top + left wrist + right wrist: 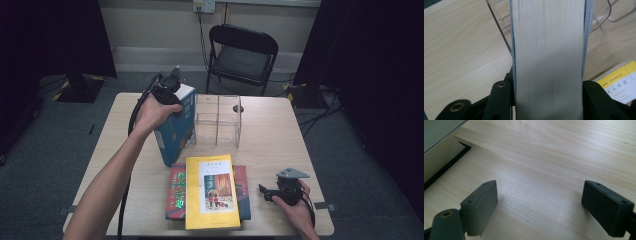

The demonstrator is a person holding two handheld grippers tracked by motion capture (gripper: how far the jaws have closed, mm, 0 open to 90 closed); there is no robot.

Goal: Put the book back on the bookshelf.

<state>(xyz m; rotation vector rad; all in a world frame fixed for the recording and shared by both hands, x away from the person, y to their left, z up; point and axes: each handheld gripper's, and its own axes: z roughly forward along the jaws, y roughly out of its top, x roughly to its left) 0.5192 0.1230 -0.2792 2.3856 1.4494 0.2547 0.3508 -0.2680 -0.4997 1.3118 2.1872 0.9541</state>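
Clamped between the black jaws of the left gripper (172,92), a thick blue book (176,131) is held upright on the table (270,135), just beside the clear rack (218,119). It should be kept vertical and fed squarely into a slot. Smooth pale pages are pressed. The right gripper (539,205) is held open over bare woodgrain.

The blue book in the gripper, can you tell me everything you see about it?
The blue book is thick, with a glossy blue cover and cream page edges. It stands upright on the wooden table, beside the clear plastic organizer. The left gripper clamps it from above, a black jaw on each cover.
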